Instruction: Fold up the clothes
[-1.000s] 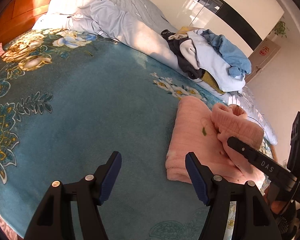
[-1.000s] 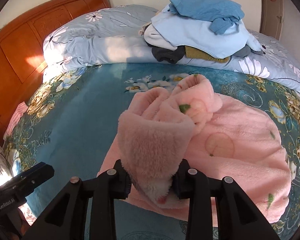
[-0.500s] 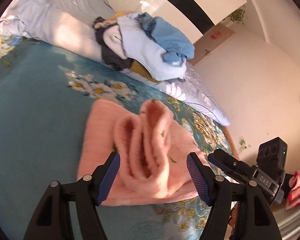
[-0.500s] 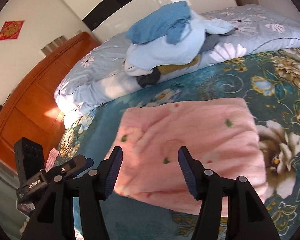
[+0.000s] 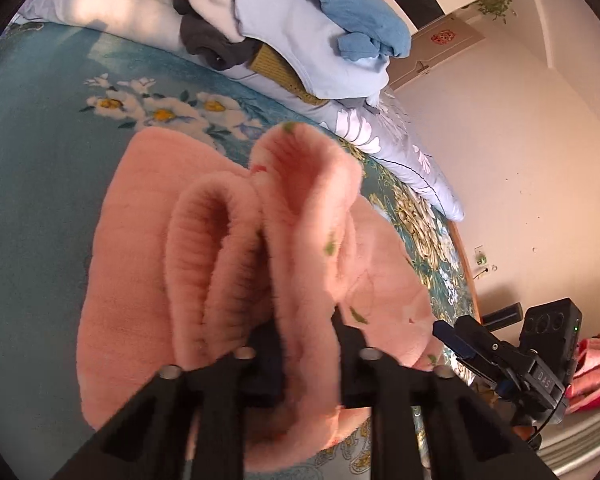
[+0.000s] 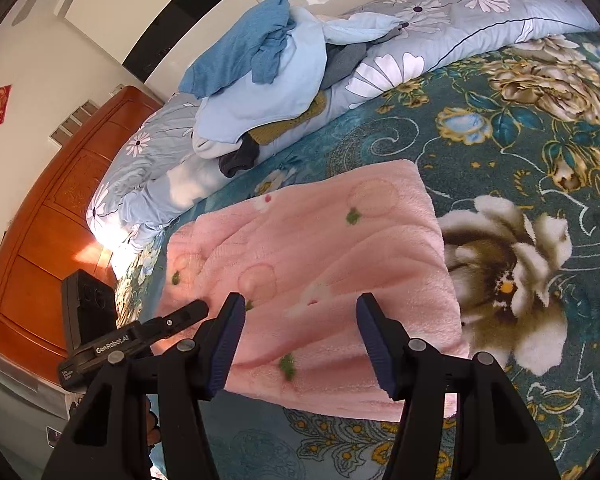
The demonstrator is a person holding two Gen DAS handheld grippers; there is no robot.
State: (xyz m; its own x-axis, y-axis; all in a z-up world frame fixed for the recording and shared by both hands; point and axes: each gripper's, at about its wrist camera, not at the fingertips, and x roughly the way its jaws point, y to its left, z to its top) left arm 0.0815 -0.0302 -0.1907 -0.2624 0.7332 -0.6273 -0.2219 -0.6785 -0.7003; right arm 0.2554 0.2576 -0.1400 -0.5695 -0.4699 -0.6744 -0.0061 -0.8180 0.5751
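Note:
A pink fleece garment [image 6: 320, 264] with small green and white prints lies folded on the teal floral bedspread [image 6: 500, 152]. My left gripper [image 5: 306, 344] is shut on a bunched fold of this pink garment [image 5: 300, 216], which stands up between its jaws. My right gripper [image 6: 300, 340] is open and empty, just above the garment's near edge. The left gripper also shows in the right wrist view [image 6: 180, 316] at the garment's left corner. The right gripper shows in the left wrist view [image 5: 460, 340], off the bed's right side.
A pile of blue, white and grey clothes [image 6: 268, 80] rests on a light floral duvet [image 6: 440, 32] at the back of the bed. A wooden headboard [image 6: 48, 220] stands at the left. A wall [image 5: 520, 140] lies beyond the bed's right edge.
My right gripper let go of the pink fold, opened and drew back. My left gripper moved right onto the garment and shut on the bunched fold.

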